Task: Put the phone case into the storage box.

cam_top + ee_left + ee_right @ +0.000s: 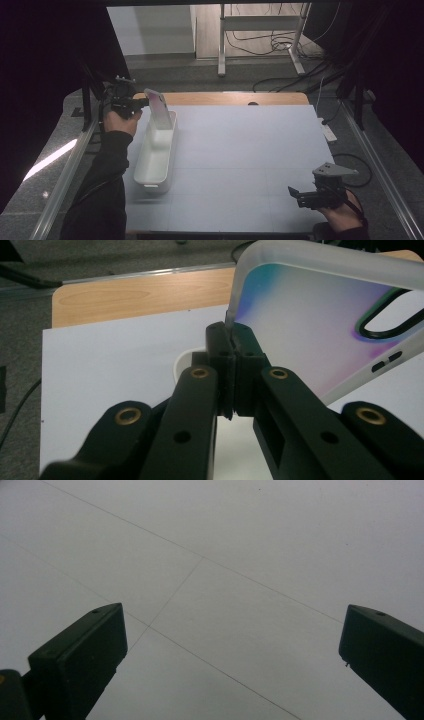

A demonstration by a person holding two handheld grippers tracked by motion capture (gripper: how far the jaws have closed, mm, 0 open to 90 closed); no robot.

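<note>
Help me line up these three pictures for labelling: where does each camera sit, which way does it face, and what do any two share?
High view: sits above the person's side, looking forward and down on the table; both forearms and hands show, with the left tool and right tool.
Left gripper view: rides the left tool, looking along its shut jaws pinching the phone case by its edge.
Right gripper view: rides the right tool, facing down at bare table between open jaws.
Shared: the high and left gripper views both show the phone case and white bin.
</note>
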